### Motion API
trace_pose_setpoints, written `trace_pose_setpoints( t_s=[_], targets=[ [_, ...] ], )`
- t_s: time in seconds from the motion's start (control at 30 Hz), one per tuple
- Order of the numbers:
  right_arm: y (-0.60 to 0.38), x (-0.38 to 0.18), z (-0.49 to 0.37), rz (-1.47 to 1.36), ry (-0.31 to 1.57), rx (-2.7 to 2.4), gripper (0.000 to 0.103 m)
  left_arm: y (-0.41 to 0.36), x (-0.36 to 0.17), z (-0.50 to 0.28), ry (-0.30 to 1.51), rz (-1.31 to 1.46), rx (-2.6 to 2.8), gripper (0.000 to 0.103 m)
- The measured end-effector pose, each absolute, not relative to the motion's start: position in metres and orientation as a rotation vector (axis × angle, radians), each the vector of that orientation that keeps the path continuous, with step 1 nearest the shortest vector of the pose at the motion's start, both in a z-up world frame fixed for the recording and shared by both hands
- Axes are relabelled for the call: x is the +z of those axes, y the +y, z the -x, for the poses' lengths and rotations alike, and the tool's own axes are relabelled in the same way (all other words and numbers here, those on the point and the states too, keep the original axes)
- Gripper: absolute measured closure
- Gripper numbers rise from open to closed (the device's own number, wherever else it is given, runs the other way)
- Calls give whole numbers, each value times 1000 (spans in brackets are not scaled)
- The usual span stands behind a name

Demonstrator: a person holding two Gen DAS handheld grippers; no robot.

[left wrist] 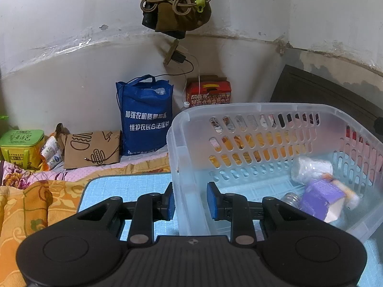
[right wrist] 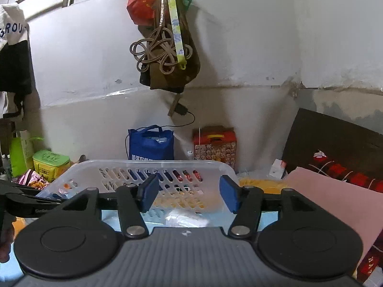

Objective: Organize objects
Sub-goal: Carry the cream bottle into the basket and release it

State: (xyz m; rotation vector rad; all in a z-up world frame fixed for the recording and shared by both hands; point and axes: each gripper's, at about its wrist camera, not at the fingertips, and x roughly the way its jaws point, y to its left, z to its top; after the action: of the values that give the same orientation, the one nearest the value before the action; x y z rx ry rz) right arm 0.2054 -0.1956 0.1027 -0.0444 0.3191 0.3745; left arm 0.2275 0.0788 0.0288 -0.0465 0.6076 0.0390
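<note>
A clear plastic basket (left wrist: 239, 110) with slotted walls stands on a light blue mat (left wrist: 124, 189). My left gripper (left wrist: 191, 202) is shut on the basket's near left wall, one blue pad outside and one inside. In the basket lie a white wrapped roll (left wrist: 311, 171), a purple carton (left wrist: 323, 198) and a small glass jar (left wrist: 290, 198). In the right wrist view the basket (right wrist: 153, 163) sits just ahead and below. My right gripper (right wrist: 189, 196) hangs over its near side, open with nothing between its blue pads. A white wrapped item (right wrist: 184, 220) shows below it.
Against the wall stand a blue tote bag (left wrist: 143, 119), a red printed box (left wrist: 208, 93), a brown paper bag (left wrist: 92, 149) and a green box (left wrist: 21, 146). A pink cushion (right wrist: 335, 203) and a dark board (right wrist: 335, 143) lie right of the basket. Cords (right wrist: 162, 55) hang overhead.
</note>
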Motion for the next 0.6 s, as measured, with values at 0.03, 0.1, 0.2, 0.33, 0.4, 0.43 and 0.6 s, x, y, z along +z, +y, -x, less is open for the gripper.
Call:
trace_pose_setpoints(
  t_s=[0.03,0.1,0.2,0.33,0.4,0.43,0.6],
  targets=[
    [-197,102,-205,36,322,378,45,79,29,-228,607,48,36,72],
    [-201,102,-201,29,318,373,45,79,29,-228,608,49,34,72],
    [-207,102,-190,16,301,380,44,78,29,-228,609,48,32,72],
    [-215,101,-172,-8,261,374,36,78,29,-228,609,47,32,72],
    [-220,95,-159,-23,249,360,29,78,29,-228,609,47,32,72],
    [-221,92,-155,-25,246,354,24,78,29,-228,609,47,31,72],
    [-213,60,-138,21,271,335,16,78,28,-228,606,45,34,72]
  ],
)
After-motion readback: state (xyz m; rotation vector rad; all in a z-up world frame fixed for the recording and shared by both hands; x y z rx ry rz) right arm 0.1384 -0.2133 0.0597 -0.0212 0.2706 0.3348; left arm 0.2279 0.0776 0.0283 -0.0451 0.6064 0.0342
